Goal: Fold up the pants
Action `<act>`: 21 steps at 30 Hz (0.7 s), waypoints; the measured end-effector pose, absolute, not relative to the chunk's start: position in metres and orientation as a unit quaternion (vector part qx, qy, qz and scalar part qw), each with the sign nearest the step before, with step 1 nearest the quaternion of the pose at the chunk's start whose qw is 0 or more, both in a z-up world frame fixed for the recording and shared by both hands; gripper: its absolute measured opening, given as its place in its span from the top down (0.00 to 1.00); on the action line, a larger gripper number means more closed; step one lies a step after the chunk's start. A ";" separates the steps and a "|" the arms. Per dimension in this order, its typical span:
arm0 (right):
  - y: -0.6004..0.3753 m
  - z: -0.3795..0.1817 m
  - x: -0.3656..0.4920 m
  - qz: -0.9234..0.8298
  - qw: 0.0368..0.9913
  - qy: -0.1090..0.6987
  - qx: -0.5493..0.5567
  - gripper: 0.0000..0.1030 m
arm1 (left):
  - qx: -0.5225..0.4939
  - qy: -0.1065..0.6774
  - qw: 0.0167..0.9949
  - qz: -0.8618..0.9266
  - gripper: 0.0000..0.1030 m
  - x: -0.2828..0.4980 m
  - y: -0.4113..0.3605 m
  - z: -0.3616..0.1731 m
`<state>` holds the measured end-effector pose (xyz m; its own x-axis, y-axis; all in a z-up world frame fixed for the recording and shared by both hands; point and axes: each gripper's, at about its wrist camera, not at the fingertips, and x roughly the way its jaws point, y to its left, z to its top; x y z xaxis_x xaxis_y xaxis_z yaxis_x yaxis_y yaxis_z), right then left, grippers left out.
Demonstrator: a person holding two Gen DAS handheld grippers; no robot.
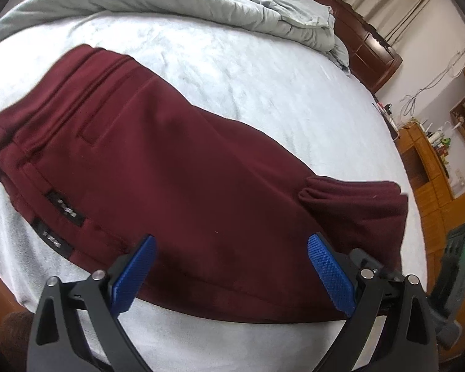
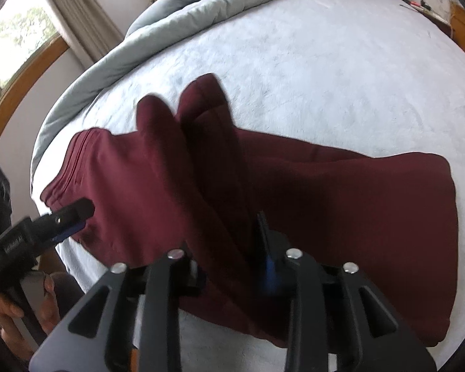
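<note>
While my right tongs (image 2: 229, 257) are carrying the pants (image 1: 170, 170) legs over the bed (image 1: 263, 71), jaws loosening around them, my left tongs (image 1: 231, 274) are hovering apart; I should be aligning edges.

Maroon sweatpants (image 1: 176, 161) w/ black labels (image 1: 65, 209); my claw's pads (image 1: 328, 274) blue, knurled texture, arms black. Bedsheet (image 1: 263, 71) pale blue, comforter (image 1: 232, 3) grey-green.

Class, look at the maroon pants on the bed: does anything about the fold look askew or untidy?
Yes. The leg ends folded over the maroon pants stand up in a bunched, splayed hump instead of lying flat, running between the right hand-held gripper fingers. The waistband end lies smooth.
</note>
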<state>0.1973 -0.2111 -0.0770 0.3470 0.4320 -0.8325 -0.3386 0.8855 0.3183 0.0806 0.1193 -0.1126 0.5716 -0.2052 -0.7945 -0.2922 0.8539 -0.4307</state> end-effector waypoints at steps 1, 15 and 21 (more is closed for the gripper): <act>-0.207 -0.079 0.196 0.244 0.816 0.523 0.047 0.47 | -0.272 0.463 0.843 0.023 0.05 0.081 0.118 -0.113; -0.308 -0.055 0.173 0.327 0.752 0.530 0.218 0.31 | -0.291 0.512 0.808 -0.032 0.05 0.106 0.104 -0.130; -0.367 -0.047 0.165 0.261 0.789 0.507 0.229 0.31 | -0.306 0.539 0.783 -0.054 0.04 0.117 0.079 -0.140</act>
<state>0.1653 -0.3668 -0.0468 0.3507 0.6435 -0.6804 -0.1800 0.7593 0.6253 0.1175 0.0787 -0.1399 0.4123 -0.4140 -0.8115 -0.2466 0.8068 -0.5369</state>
